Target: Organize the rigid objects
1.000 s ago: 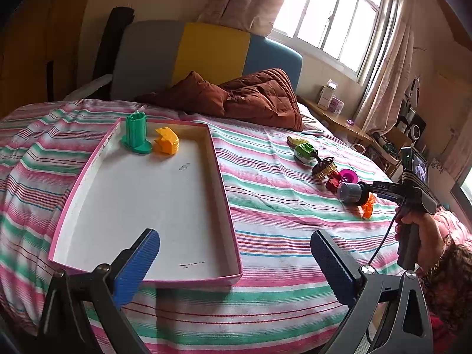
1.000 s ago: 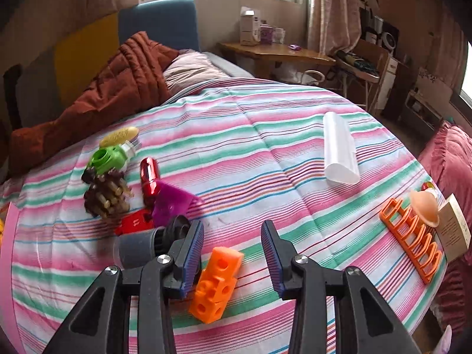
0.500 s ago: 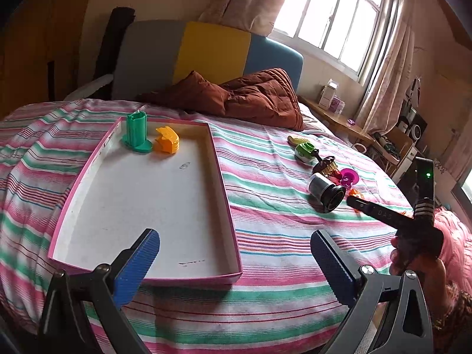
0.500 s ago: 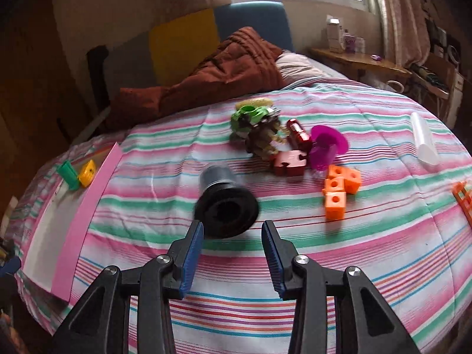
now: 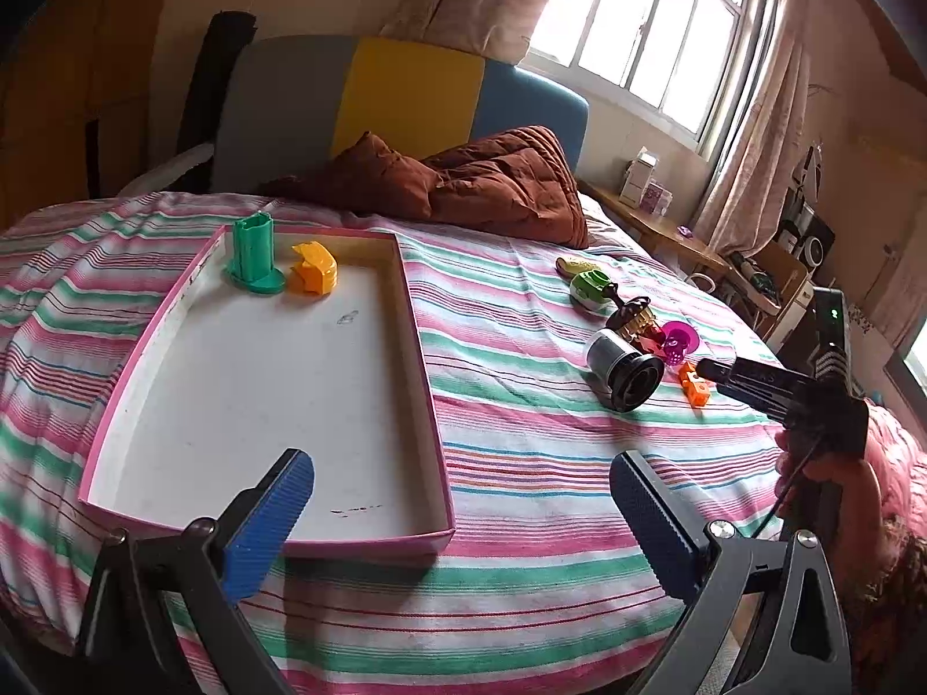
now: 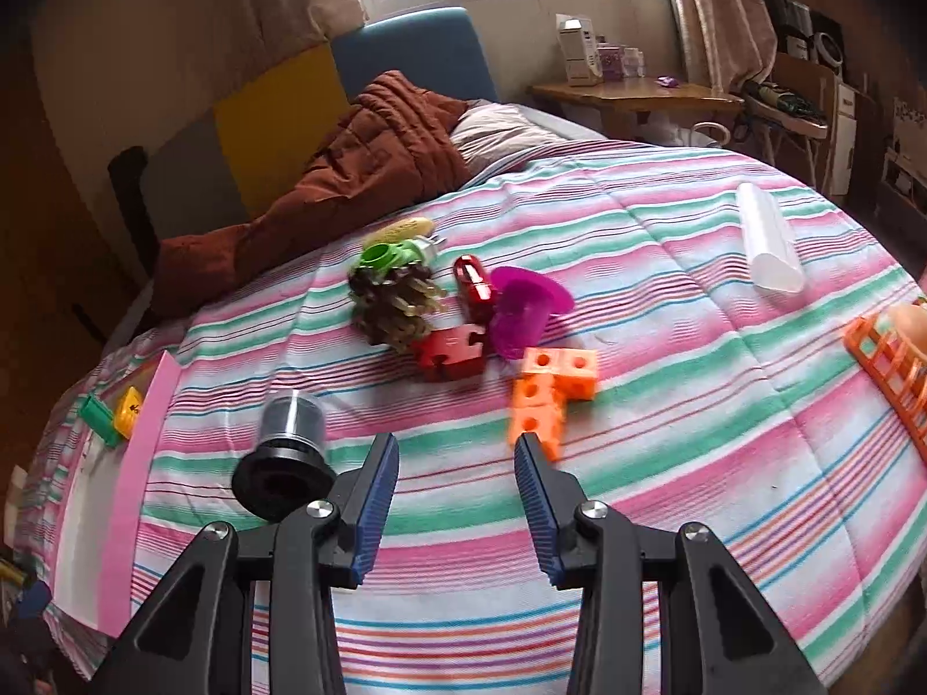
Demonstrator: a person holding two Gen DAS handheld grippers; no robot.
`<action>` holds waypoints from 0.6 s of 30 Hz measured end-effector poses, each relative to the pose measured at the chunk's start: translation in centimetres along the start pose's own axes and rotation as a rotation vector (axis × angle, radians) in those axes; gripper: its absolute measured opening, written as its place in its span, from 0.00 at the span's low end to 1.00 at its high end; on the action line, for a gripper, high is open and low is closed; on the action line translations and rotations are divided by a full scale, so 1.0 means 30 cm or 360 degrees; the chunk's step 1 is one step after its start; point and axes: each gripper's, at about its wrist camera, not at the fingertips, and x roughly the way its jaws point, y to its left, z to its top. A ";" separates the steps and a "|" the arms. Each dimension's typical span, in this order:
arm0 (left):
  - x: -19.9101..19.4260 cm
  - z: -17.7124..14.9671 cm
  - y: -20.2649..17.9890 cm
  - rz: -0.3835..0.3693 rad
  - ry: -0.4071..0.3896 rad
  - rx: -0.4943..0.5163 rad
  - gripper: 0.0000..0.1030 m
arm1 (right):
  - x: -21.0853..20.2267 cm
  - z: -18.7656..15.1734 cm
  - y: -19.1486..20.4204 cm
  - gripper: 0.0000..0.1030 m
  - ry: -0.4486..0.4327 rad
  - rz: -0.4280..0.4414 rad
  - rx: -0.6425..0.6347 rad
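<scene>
Right wrist view: black-and-grey cylinder (image 6: pixel 287 452) lies on its side on the striped bedspread (image 6: pixel 666 394), wide black mouth toward the camera, just left of the right gripper (image 6: pixel 456 463) and outside its left finger, not between the jaws. Right gripper is released, jaws parted, nothing in them; whether the finger touches the cylinder can't be told. Straight ahead, near the tips, sits the orange cube block (image 6: pixel 550 388), w/ the red puzzle piece (image 6: pixel 455 350), magenta cup (image 6: pixel 524 304), brown spiky toy (image 6: pixel 397 304) and green toy (image 6: pixel 385 255) clustered beyond. White tube (image 6: pixel 767 246) lies well apart to the right; orange rack (image 6: pixel 886 365) at the far right edge.

Left wrist view: pink-rimmed tray (image 5: pixel 426 382) holds only the green piece (image 5: pixel 254 255) and yellow piece (image 5: pixel 314 268), side by side at its far end. Left gripper (image 5: pixel 460 512) hangs over the tray's near corner, jaws wide apart, empty.

Risks, as I judge them:
- Cylinder is round and on soft bedding, so a nudge from the finger could roll it off toward the tray or bed edge.
- Closing now catches air or clips the orange block instead, since the cylinder is off-centre.
- Pinching across the smooth barrel may let it squirt out; the flared black rim looks the surer hold.
- Tray sits on uneven bedding near the edge, so a hard drop could tip it.
</scene>
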 end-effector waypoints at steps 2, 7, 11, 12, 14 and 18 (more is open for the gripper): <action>-0.001 0.000 -0.002 0.0008 0.0006 0.0007 1.00 | 0.034 0.026 0.058 0.41 0.0010 0.0028 -0.0037; -0.014 0.003 0.010 0.0024 -0.0010 0.0003 1.00 | 0.090 0.054 0.164 0.41 0.0097 0.0104 -0.0094; -0.013 0.005 0.020 0.0024 -0.0012 -0.0020 1.00 | 0.059 -0.006 0.181 0.41 0.0081 0.0081 -0.0179; -0.010 0.005 0.019 0.0020 -0.0009 -0.0023 1.00 | 0.044 -0.027 0.176 0.41 0.0078 0.0079 -0.0191; -0.003 0.005 0.015 0.0016 0.0001 -0.0024 1.00 | 0.005 -0.066 0.157 0.41 0.0061 0.0087 -0.0188; 0.005 0.000 -0.005 -0.0003 0.0013 -0.0002 1.00 | -0.035 -0.155 0.129 0.41 0.0097 0.0097 -0.0216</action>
